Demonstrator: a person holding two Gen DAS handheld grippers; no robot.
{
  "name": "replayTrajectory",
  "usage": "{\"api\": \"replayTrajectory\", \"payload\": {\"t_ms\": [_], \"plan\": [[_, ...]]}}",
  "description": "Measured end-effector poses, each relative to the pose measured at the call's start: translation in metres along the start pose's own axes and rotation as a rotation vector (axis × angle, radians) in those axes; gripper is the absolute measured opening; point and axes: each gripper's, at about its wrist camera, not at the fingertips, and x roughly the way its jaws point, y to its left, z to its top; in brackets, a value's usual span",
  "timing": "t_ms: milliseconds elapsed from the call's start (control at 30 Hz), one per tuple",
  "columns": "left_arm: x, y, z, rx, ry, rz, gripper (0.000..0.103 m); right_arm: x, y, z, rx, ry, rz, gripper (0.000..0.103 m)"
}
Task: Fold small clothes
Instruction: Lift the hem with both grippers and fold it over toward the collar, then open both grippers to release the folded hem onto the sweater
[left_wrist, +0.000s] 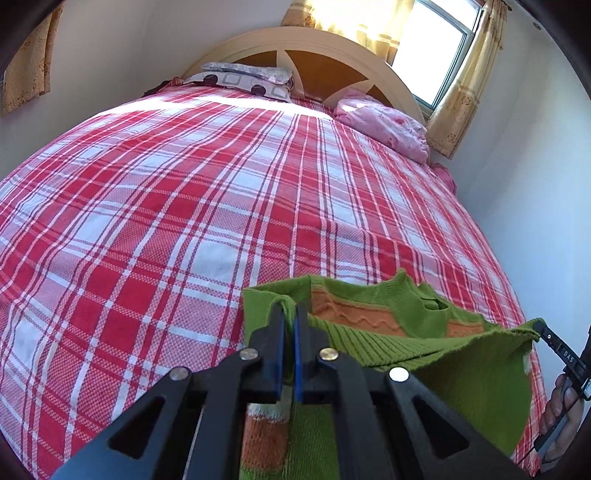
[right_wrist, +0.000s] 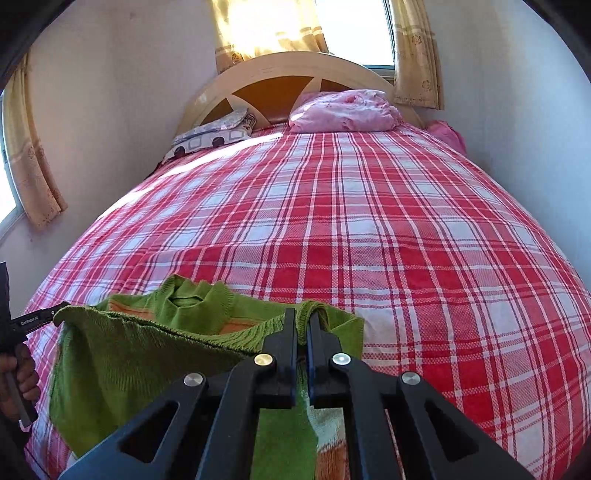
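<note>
Two pillows sit at the top of the left wrist view, a patterned pillow (left_wrist: 243, 79) at upper centre and a crumpled pink pillow (left_wrist: 384, 123) to its right, both against the curved headboard (left_wrist: 295, 40) and well apart from the work. Between them and the lower frame the plaid bedspread (left_wrist: 166, 206) lies bare across the middle and left. At lower centre the left gripper (left_wrist: 290, 314) has its fingers drawn narrow, pinching a bunched corner of the green sweater (left_wrist: 461, 380), whose hem sags rightward to the right gripper (left_wrist: 541, 328) at the right edge; whether that one is clamped cannot be told from here. A white wall (left_wrist: 535, 184) runs close along the bed's right side. In the right wrist view, the right gripper (right_wrist: 301, 319) at lower centre is closed narrow on the sweater's (right_wrist: 147, 365) other corner, the cloth spreading to the lower left toward the left gripper (right_wrist: 48, 314). Bare bedspread (right_wrist: 424, 240) fills the centre and right, with the patterned pillow (right_wrist: 218, 136) and pink pillow (right_wrist: 343, 110) at the top beneath the headboard (right_wrist: 295, 64) and curtains (right_wrist: 266, 26).
</note>
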Motion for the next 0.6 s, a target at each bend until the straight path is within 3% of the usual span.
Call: {"api": "replayTrajectory", "payload": {"t_ms": [100, 167, 233, 300, 333, 433, 600], "plan": [[0.019, 0.0, -0.002, 0.002, 0.018, 0.021, 0.006, 0.033, -0.003, 0.0, -0.009, 0.074, -0.009, 0.003], [0.025, -0.001, -0.006, 0.012, 0.009, 0.068, 0.013, 0.051, -0.004, -0.002, -0.033, 0.107, -0.058, 0.01], [0.024, 0.002, -0.008, 0.01, 0.006, 0.075, 0.022, 0.057, -0.01, -0.002, -0.043, 0.114, -0.118, 0.052], [0.015, 0.008, -0.011, 0.0, -0.014, 0.09, 0.049, 0.049, -0.021, -0.003, -0.008, 0.079, -0.083, 0.053], [0.009, 0.011, -0.012, -0.006, -0.032, 0.102, 0.053, 0.043, -0.027, -0.004, 0.011, 0.067, -0.074, 0.053], [-0.01, 0.022, -0.017, -0.002, -0.074, 0.131, 0.054, 0.027, -0.033, -0.008, 0.023, 0.059, -0.073, 0.053], [-0.013, 0.009, -0.023, 0.068, -0.077, 0.144, 0.055, 0.019, 0.008, -0.01, -0.084, 0.128, 0.105, 0.053]]}}
